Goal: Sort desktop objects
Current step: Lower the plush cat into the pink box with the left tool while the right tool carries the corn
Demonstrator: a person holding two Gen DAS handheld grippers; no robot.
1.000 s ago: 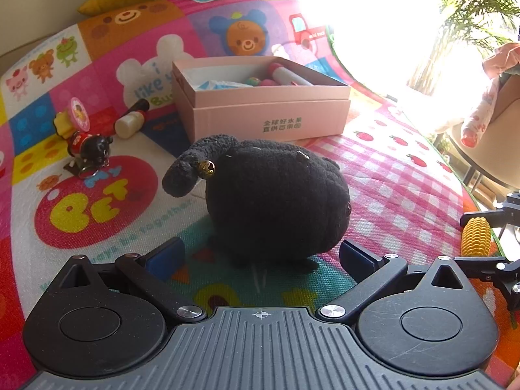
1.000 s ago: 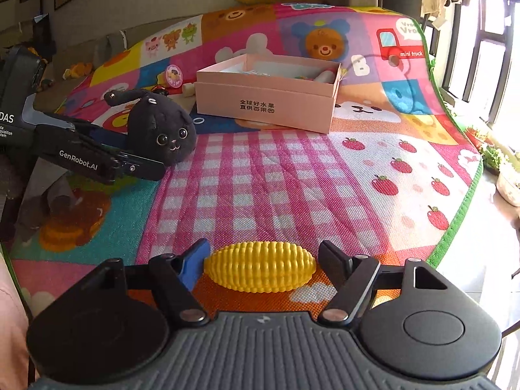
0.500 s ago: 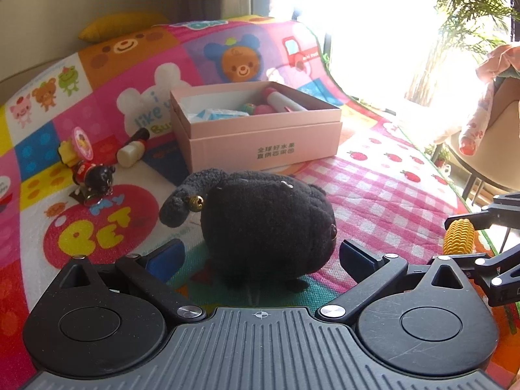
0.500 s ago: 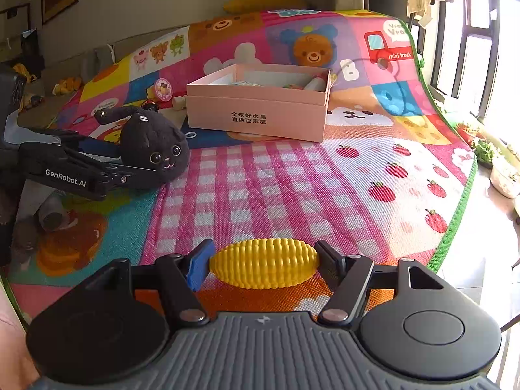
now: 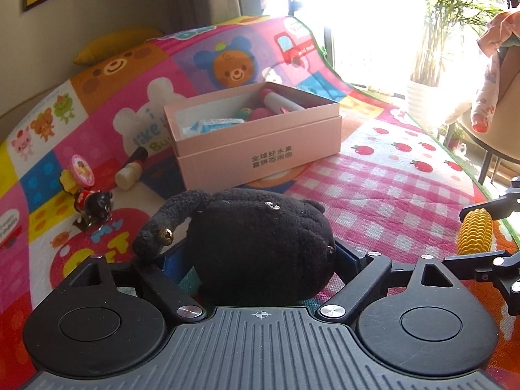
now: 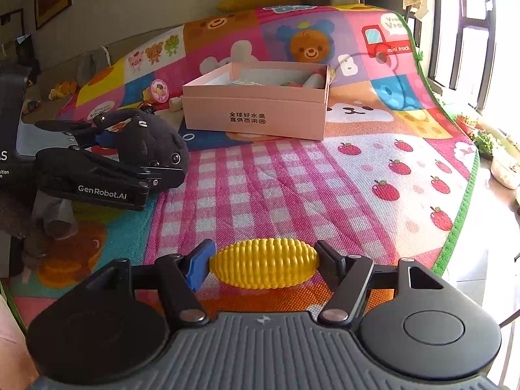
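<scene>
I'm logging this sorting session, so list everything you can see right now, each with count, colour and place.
plush toy: one, black, between the left gripper's fingers
toy corn: one, yellow, in the right gripper
box: one, pink, open, mid-mat, holding small items
stamp: one, cream and black, lying left of the box
figurine: one, black and red, left on the mat
round tag toy: one, pink and yellow, behind the figurine
play mat: one, multicoloured, under everything
left gripper: one, black, jaws just been closing around the plush toy
right gripper: one, black, shut on the toy corn
</scene>
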